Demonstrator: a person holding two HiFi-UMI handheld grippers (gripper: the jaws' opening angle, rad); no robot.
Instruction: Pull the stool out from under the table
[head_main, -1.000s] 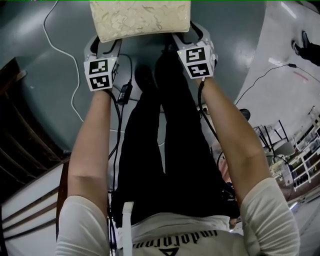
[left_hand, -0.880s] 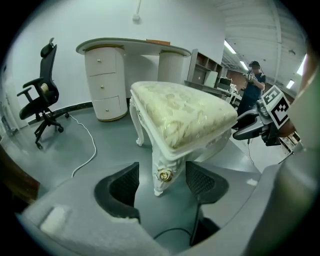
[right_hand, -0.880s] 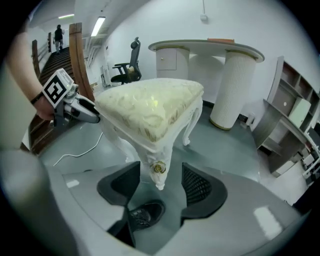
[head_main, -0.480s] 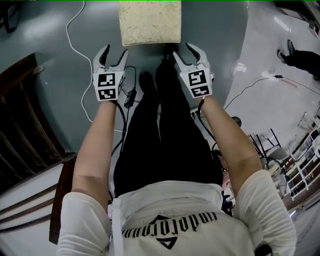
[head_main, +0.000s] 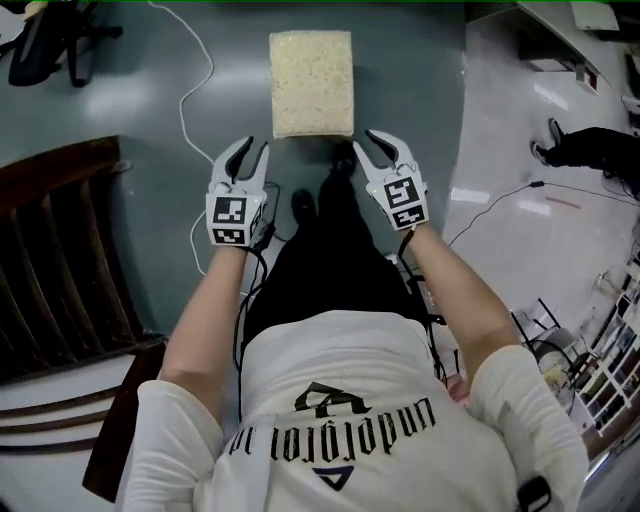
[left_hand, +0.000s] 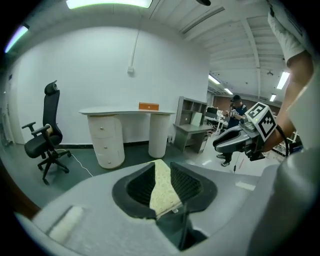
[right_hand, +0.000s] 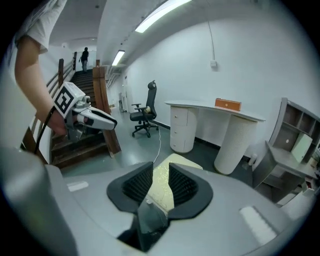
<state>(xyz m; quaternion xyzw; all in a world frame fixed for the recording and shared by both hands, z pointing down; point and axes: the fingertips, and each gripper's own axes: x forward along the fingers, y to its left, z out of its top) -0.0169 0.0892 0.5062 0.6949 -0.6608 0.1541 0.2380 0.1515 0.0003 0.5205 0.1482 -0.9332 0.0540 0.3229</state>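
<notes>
On the grey floor (head_main: 150, 110) the stool (head_main: 311, 82) stands clear of the left claw (head_main: 252, 146) and right claw (head_main: 379, 140), whose jaws have just been closing and sit part-open, empty.

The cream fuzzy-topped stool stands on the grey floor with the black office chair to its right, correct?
No. The head view shows the black office chair to the left of the cream fuzzy-topped stool, which does stand on the grey floor.
</notes>
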